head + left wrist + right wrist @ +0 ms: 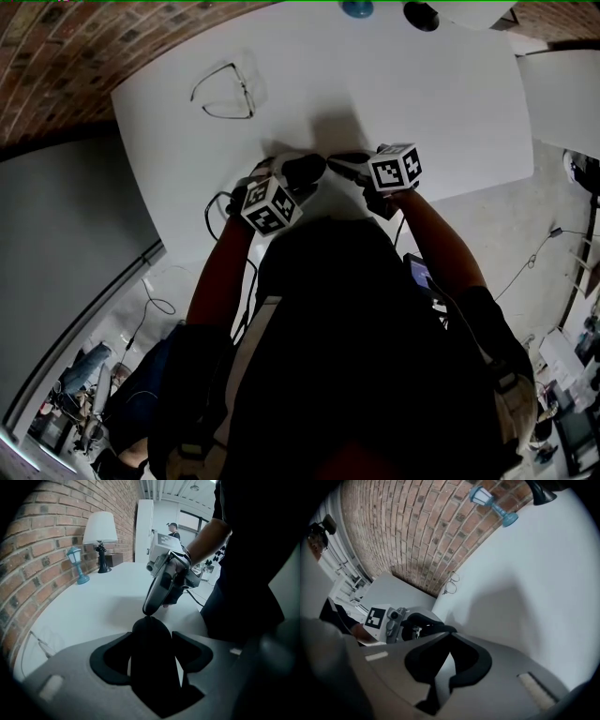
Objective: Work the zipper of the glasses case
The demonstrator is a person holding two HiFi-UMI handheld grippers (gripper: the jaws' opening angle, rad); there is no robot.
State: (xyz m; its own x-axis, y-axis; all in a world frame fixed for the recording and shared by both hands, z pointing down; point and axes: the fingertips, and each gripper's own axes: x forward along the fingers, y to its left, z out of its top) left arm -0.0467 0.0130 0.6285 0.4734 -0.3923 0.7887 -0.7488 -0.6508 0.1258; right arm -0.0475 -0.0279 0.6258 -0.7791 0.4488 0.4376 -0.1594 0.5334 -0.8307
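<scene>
a: head view. white table (450, 103), a pair of glasses (225, 92) lying at its far left, well apart from both grippers. the grippers meet tip to tip by the table's near edge.

b: left one?

a: left gripper (151, 638) is clamped on the glasses case (153, 677). the case is dark and stands up between the pads, both pads against its sides, rounded end pointing away from that camera.

b: and the right?

a: right gripper (449, 637) has its jaws pressed together. the left gripper view shows its tip touching the rounded end of the case. the zipper pull is too small and dark to make out, so i can't tell whether it's nipped in there.

b: anything else on the table?

a: far end, against the brick wall (42, 536): a lamp (100, 529) with a white shade and a small blue lantern (76, 562) beside it. both well apart from the case.
</scene>
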